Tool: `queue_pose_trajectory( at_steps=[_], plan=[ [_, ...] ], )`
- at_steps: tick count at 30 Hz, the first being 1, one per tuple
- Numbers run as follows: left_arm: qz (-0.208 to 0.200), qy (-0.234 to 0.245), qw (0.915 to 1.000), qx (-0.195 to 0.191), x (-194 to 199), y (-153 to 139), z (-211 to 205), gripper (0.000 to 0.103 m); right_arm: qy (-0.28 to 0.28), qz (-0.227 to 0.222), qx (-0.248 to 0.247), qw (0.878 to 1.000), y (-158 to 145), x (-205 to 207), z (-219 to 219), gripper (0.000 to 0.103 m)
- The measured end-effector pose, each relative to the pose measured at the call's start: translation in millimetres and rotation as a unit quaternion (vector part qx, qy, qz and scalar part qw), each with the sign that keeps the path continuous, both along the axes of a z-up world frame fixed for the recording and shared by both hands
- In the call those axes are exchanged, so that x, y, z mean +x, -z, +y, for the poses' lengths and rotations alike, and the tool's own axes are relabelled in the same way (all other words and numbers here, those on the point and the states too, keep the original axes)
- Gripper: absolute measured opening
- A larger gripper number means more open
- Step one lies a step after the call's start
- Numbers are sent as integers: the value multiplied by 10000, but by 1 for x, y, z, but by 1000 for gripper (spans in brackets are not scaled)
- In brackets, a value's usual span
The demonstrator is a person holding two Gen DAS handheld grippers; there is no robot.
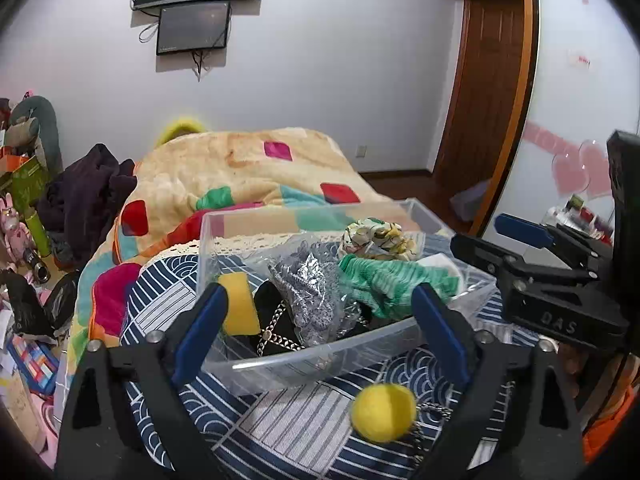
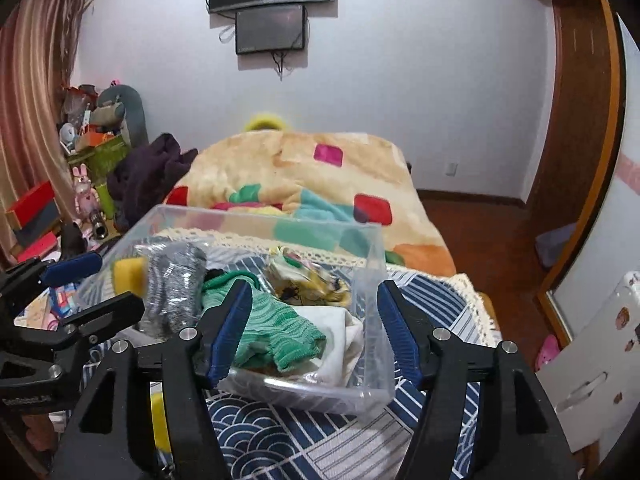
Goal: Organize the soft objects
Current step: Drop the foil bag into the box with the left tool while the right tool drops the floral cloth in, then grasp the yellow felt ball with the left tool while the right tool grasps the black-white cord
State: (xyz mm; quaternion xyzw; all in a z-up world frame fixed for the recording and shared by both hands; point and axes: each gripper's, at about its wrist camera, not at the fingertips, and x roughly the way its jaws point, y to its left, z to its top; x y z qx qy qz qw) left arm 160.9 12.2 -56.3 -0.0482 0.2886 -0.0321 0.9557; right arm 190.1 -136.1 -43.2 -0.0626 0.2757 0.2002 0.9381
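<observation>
A: What is the biggest thing here?
B: The bed [image 1: 280, 432] with a blue wave-pattern cover. On it stands a clear plastic bin [image 1: 320, 360].
A: What lies inside the bin?
B: A green knit cloth [image 2: 276, 328], a grey glittery piece [image 1: 308, 292], a flowered fabric bundle [image 1: 376, 236] and a yellow sponge [image 1: 240, 304].
A: Anything outside?
B: A yellow ball [image 1: 383, 412] lies on the cover, just before the bin.
A: And the grippers?
B: The left gripper [image 1: 320, 340] and the right gripper [image 2: 312, 332] are both spread wide, holding nothing.
</observation>
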Motion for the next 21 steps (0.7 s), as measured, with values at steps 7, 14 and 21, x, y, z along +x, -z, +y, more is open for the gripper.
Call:
queue_pose_trajectory(
  at_steps=[7, 14, 21],
  plan=[
    [-54, 0, 10000, -28, -26, -3, 3, 97, -127, -440, 48, 9989, -14, -29, -3, 80],
    [286, 138, 9995, -36, -49, 19, 5, 99, -508, -110, 229, 9984, 8, -50, -5, 82],
    [638, 186, 9976, 182, -61, 46, -1, 99, -790, 626, -77, 9949, 60, -53, 13, 82]
  ],
)
